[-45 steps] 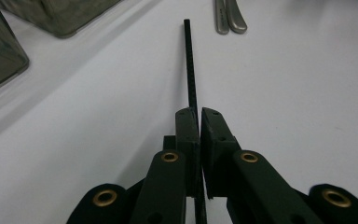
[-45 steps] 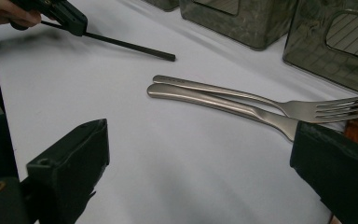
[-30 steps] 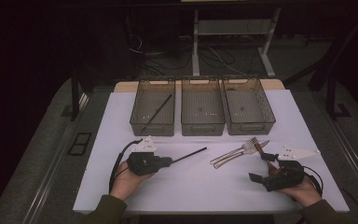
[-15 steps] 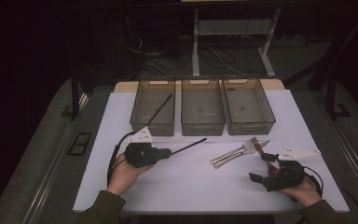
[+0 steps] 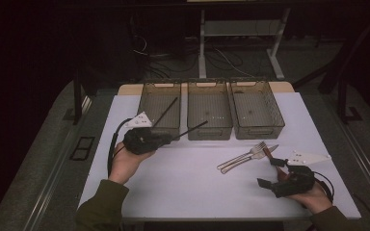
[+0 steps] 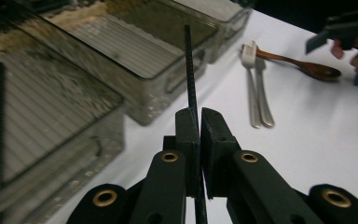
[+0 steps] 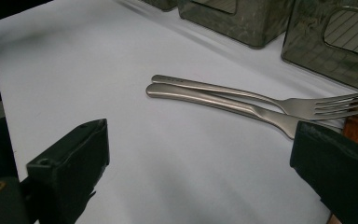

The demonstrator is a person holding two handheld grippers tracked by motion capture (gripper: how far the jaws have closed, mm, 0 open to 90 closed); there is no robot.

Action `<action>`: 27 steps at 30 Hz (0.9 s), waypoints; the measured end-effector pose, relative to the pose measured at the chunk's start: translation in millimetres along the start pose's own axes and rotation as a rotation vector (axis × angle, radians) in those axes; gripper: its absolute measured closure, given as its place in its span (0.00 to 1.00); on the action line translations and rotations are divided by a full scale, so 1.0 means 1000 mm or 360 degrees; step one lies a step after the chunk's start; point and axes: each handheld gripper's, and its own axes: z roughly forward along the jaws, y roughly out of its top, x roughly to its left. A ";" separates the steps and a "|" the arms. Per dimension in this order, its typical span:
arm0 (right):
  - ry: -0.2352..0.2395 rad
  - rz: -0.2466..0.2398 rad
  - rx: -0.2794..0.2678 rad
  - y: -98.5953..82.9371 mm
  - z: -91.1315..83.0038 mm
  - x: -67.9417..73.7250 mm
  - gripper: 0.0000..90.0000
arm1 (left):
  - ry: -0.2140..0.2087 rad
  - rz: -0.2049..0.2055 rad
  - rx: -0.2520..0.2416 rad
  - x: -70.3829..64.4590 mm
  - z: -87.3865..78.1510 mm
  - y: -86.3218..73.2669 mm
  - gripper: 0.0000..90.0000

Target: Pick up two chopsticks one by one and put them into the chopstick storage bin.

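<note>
Left tongs (image 5: 171, 139) are clamped on a thin black threaded rod (image 5: 192, 129); in the left gripper view the two black jaws meet on it, and the ribbed rod (image 6: 189, 70) runs straight out from between them. In the high view the rod slants up and away over the near wall of the middle bin (image 5: 209, 113). Right tongs (image 5: 269, 172) stand wide apart and hold nothing; in the right gripper view their two black jaw blocks sit at the lower corners with bare bench between them.

Materials and shapes:
- Three rectangular bins of smoky translucent plastic with ribbed floors stand side by side at the far edge of the bench: left bin (image 5: 160, 107), middle bin, right bin (image 5: 257, 110).
- A second black rod (image 5: 165, 111) lies slanted in the left bin.
- A brushed-steel fork (image 7: 242, 95) and a second steel utensil (image 7: 214, 105), its working end hidden, lie touching, handles parallel, just beyond the right tongs.
- A brown wooden spoon (image 6: 303, 63) lies beside the fork's tines.

Surface and room: the bench (image 5: 192, 178) is covered in smooth white, with a strip of wood showing behind the bins. Grey floor surrounds it; the room beyond is dark, with white frame legs (image 5: 202, 45) and loose cables on the floor.
</note>
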 end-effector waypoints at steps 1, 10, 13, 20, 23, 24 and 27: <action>0.0000 -0.0002 -0.0001 0.000 0.000 0.000 0.04 | 0.0009 -0.0002 -0.0005 0.003 0.000 0.002 0.95; -0.0001 -0.0003 -0.0002 0.000 0.000 0.000 0.04 | 0.0120 -0.0043 -0.0008 0.027 -0.001 0.014 0.95; -0.0001 -0.0001 0.0000 0.000 0.000 0.000 0.04 | 0.0159 -0.0056 -0.0016 0.035 -0.001 0.018 0.95; -0.0001 -0.0002 0.0001 0.000 0.001 0.000 0.04 | 0.0265 -0.0084 -0.0017 0.053 -0.001 0.029 0.95; 0.0000 -0.0002 0.0000 0.000 0.001 0.000 0.04 | 0.0316 -0.0104 -0.0018 0.061 0.000 0.034 0.95; 0.0000 -0.0002 -0.0001 0.000 0.001 0.000 0.04 | 0.0336 -0.0110 -0.0018 0.064 0.000 0.035 0.95; 0.0000 -0.0001 -0.0001 0.000 0.000 0.000 0.04 | 0.0386 -0.0138 -0.0018 0.073 0.001 0.038 0.95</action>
